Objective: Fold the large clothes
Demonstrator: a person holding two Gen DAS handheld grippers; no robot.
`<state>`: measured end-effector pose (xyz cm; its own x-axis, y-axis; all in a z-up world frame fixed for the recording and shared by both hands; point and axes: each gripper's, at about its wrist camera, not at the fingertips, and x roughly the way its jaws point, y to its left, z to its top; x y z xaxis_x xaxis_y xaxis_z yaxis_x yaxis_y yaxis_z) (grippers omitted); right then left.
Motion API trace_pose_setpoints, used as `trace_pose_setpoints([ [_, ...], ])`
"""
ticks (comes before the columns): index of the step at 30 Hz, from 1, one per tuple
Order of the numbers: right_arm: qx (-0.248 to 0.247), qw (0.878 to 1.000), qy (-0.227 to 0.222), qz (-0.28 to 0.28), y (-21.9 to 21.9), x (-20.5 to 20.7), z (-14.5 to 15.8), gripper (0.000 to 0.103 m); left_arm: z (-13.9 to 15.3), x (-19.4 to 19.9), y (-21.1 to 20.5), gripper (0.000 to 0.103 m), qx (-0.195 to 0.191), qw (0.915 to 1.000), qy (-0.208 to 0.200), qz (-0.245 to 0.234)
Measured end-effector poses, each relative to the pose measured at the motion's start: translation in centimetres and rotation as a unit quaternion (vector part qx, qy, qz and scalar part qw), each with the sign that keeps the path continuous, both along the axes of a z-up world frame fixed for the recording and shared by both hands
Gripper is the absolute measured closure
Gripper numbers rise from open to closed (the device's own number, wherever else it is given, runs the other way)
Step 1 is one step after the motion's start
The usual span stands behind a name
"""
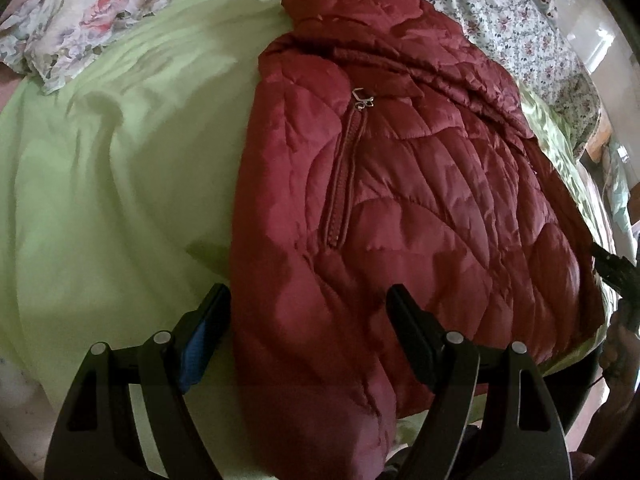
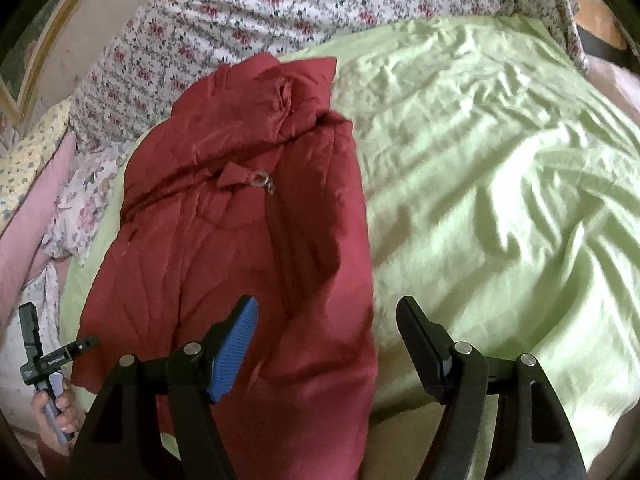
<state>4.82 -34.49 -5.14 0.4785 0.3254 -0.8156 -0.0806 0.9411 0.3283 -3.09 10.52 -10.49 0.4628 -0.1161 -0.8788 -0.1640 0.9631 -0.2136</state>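
Observation:
A dark red quilted jacket (image 1: pixel 400 200) lies lengthwise on the light green sheet (image 1: pixel 100 180), collar at the far end and its zip pull (image 1: pixel 362 98) showing. My left gripper (image 1: pixel 306 296) hovers open over the jacket's near left edge; one finger is above the sheet, the other above the jacket. In the right wrist view the jacket (image 2: pixel 240 220) lies left of centre. My right gripper (image 2: pixel 327 306) stands open over its near right edge, nothing pinched. The blue pad (image 2: pixel 234 352) is above the red fabric, and the other finger is above the sheet (image 2: pixel 500 160).
A floral pillow (image 1: pixel 80 20) lies at the far left and a floral quilt (image 2: pixel 280 8) is bunched along the far side. Pink bedding (image 2: pixel 32 216) lies beside the jacket. A hand (image 2: pixel 56 404) holds the other gripper at the bed's near edge.

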Motion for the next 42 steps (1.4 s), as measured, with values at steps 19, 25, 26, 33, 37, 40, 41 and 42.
trace_pose_setpoints([
  [19, -0.019, 0.998, 0.026, 0.062, 1.6, -2.7, -1.5, 0.038, -0.4, -1.6, -0.8, 0.023, 0.024, 0.999, -0.016, -0.032],
  [25, 0.004, 0.997, 0.015, 0.071, 1.7, -2.9, -1.3, 0.057, -0.7, -1.7, -1.4, 0.062, 0.001, 0.9983, -0.017, -0.056],
  [26, 0.006, 0.997, 0.013, 0.071, 1.7, -3.0, -1.2, 0.059, -0.7, -1.8, -1.5, 0.065, 0.004, 0.9981, -0.02, -0.058],
  [33, 0.029, 0.997, -0.002, 0.067, 1.2, -3.3, -0.4, 0.069, 0.1, -2.2, -1.4, 0.08, -0.011, 0.9977, -0.036, -0.056],
  [37, 0.051, 0.996, -0.013, 0.066, 0.7, -3.3, 0.4, 0.074, 1.2, -2.5, -0.7, 0.084, -0.031, 0.997, -0.055, -0.045],
  [40, 0.055, 0.996, -0.017, 0.073, 0.7, -3.6, 1.0, 0.077, 2.0, -2.9, -0.5, 0.086, -0.03, 0.9966, -0.065, -0.04],
  [41, 0.056, 0.995, -0.018, 0.078, 0.8, -3.7, 1.2, 0.078, 2.3, -3.1, -0.5, 0.086, -0.028, 0.9964, -0.069, -0.041],
  [42, 0.058, 0.995, -0.019, 0.082, 0.9, -3.8, 1.4, 0.078, 2.7, -3.2, -0.6, 0.086, -0.026, 0.9961, -0.074, -0.041],
])
